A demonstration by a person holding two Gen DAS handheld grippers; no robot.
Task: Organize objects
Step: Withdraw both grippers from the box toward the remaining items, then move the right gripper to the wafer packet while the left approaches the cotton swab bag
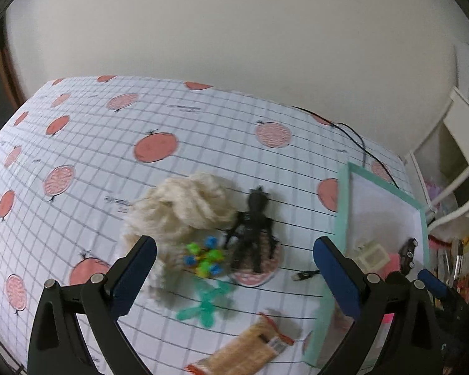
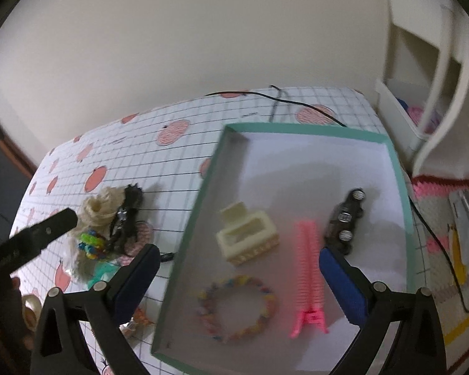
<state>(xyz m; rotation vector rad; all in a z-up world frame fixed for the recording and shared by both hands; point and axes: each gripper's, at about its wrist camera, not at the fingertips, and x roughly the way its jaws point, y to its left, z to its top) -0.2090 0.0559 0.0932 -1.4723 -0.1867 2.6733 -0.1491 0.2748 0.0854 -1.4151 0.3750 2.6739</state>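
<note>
Motion blur softens most outlines, and the snack packet [image 1: 250, 348] at the table's near edge is partly cut off. A cream yarn bundle [image 1: 178, 209] hides part of the beaded toy [image 1: 203, 257], with the black figure [image 1: 253, 228] just beside it. The left gripper [image 1: 234, 278] hangs spread above this heap, holding nothing. The right gripper [image 2: 237, 281] is also spread, over the green-rimmed tray [image 2: 200, 206] at the table's right edge, which holds a cream clip [image 2: 247, 237], pink clip [image 2: 309, 281], bead bracelet [image 2: 237, 307] and toy car [image 2: 345, 222].
</note>
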